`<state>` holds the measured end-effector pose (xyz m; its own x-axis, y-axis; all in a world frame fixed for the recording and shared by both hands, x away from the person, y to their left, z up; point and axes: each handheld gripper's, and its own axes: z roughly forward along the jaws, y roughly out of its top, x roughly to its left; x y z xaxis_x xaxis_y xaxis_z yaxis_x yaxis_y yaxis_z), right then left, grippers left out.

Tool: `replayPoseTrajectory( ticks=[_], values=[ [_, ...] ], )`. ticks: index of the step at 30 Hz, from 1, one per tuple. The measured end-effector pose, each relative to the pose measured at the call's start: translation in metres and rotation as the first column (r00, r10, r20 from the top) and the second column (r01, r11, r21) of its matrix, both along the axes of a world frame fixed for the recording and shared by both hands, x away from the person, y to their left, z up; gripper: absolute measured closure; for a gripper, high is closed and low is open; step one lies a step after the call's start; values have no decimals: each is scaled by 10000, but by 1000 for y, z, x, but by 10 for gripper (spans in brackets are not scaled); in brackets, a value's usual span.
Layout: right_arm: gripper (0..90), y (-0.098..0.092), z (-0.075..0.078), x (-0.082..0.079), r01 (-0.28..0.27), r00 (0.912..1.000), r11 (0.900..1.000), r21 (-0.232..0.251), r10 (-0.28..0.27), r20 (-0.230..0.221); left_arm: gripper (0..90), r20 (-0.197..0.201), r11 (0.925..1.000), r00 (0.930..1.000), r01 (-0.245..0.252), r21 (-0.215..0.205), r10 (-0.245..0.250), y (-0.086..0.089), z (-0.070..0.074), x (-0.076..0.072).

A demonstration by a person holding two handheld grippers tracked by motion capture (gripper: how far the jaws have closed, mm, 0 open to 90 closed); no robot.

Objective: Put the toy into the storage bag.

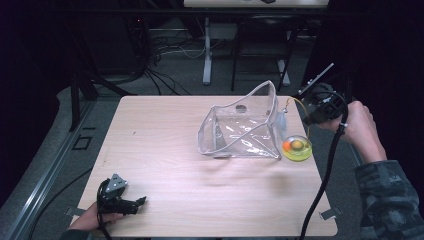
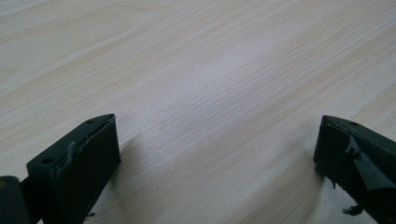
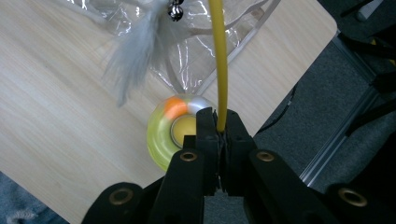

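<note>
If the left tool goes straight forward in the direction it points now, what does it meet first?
Probably only the wooden table. In the left gripper view, the left tool points low across bare tabletop between its open jaws; nothing stands ahead as far as that view shows.

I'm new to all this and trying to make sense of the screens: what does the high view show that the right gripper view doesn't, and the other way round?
The high view alone takes in the whole table, the left tool resting near its front edge, and the person's hand gripping the right tool.

The right gripper view alone shows the right tool shut on the yellow wand, plus a small bell above the grey feathers.

Both share the clear plastic bag and the round yellow toy beside it.
</note>
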<state>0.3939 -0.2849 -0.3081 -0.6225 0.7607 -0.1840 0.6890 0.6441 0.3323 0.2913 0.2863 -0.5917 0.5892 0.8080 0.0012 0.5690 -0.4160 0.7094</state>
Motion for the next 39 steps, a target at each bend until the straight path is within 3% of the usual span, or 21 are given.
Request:
replayPoseTrajectory(
  ticks=[25, 33, 39],
  values=[
    [880, 17, 57, 16, -12, 9990, 9996, -274, 24, 444, 2, -3, 10000, 10000, -1, -5, 1, 0, 0, 0],
    [880, 26, 93, 19, 63, 9940, 9999, -138, -48, 1096, 2, -5, 10000, 10000, 2, -1, -2, 0, 0, 0],
    [881, 33, 112, 23, 80, 9892, 9999, -148, -57, 1461, 2, -4, 10000, 10000, 6, 5, -6, 0, 0, 0]
  ],
)
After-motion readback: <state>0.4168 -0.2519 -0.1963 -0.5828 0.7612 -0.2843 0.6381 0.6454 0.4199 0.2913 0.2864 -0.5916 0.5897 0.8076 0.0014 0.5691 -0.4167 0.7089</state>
